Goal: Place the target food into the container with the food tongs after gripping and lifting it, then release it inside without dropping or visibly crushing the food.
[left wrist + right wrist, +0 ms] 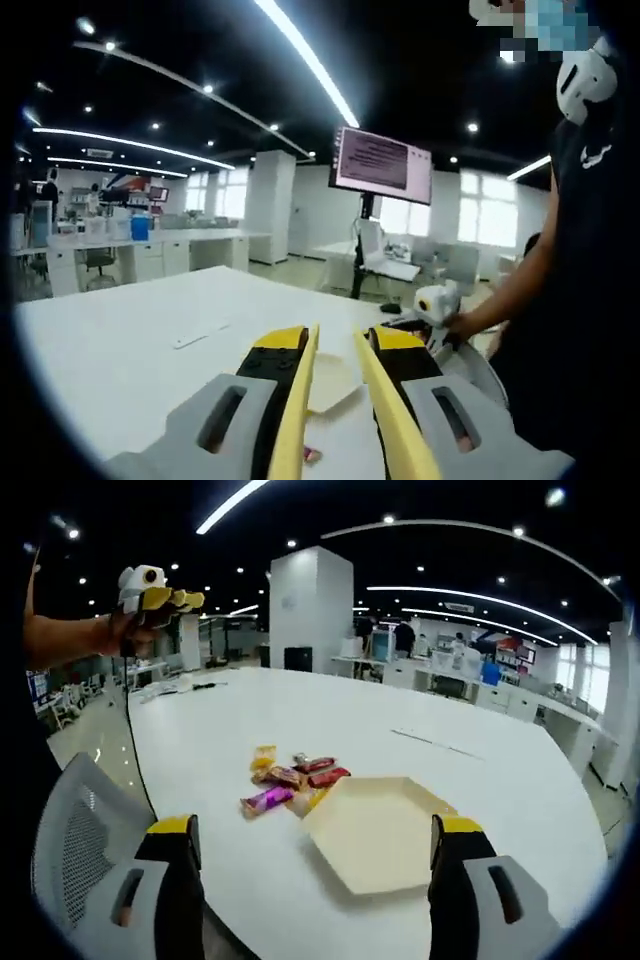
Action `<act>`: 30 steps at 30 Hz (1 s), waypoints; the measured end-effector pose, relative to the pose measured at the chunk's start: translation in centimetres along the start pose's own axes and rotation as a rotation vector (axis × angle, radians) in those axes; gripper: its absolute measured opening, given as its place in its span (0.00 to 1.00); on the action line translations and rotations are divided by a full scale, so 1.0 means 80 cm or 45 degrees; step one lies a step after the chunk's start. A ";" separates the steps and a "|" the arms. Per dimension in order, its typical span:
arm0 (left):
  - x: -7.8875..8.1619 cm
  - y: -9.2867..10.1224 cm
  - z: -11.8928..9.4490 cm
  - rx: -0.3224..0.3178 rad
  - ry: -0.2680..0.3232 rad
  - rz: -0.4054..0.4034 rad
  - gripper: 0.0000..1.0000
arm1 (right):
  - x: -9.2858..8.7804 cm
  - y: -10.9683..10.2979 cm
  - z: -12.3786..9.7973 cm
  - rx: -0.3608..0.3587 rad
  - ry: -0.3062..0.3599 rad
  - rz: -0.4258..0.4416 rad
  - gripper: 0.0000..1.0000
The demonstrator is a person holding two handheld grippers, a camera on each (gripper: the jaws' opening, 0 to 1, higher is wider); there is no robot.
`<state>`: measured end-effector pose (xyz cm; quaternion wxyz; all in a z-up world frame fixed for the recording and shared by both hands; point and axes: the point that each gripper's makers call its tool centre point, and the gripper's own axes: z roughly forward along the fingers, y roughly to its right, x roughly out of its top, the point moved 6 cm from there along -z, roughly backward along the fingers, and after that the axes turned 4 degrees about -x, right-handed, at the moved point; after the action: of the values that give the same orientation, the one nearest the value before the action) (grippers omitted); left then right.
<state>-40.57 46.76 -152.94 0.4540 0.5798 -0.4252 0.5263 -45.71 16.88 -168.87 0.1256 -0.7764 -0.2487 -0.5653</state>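
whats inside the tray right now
Nothing: in the right gripper view the tray looks bare, its whole floor visible. The wrapped snacks lie on the table beside its left edge.

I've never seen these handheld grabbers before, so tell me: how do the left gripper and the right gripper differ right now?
The left gripper has its jaws close together with a narrow gap, while the right gripper has its jaws spread wide. The left gripper points out across the room, level over the white table; the right gripper tilts down at the hexagonal tray and the wrapped snacks. Both have yellow-edged jaws and hold nothing.
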 end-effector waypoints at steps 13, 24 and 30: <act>0.071 -0.029 -0.005 0.068 -0.039 0.150 0.22 | -0.019 0.004 -0.003 -0.022 -0.069 0.050 0.99; 0.041 -0.041 -0.002 0.077 -0.204 0.145 0.22 | -0.013 0.009 -0.005 -0.029 -0.092 -0.008 0.99; 0.026 -0.049 -0.001 0.068 -0.263 0.133 0.22 | -0.019 0.012 -0.007 -0.018 -0.130 -0.079 0.99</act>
<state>-36.62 47.73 -151.18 0.3640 0.6198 -0.4852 0.4980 -46.07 15.45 -170.01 0.0899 -0.7969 -0.2747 -0.5305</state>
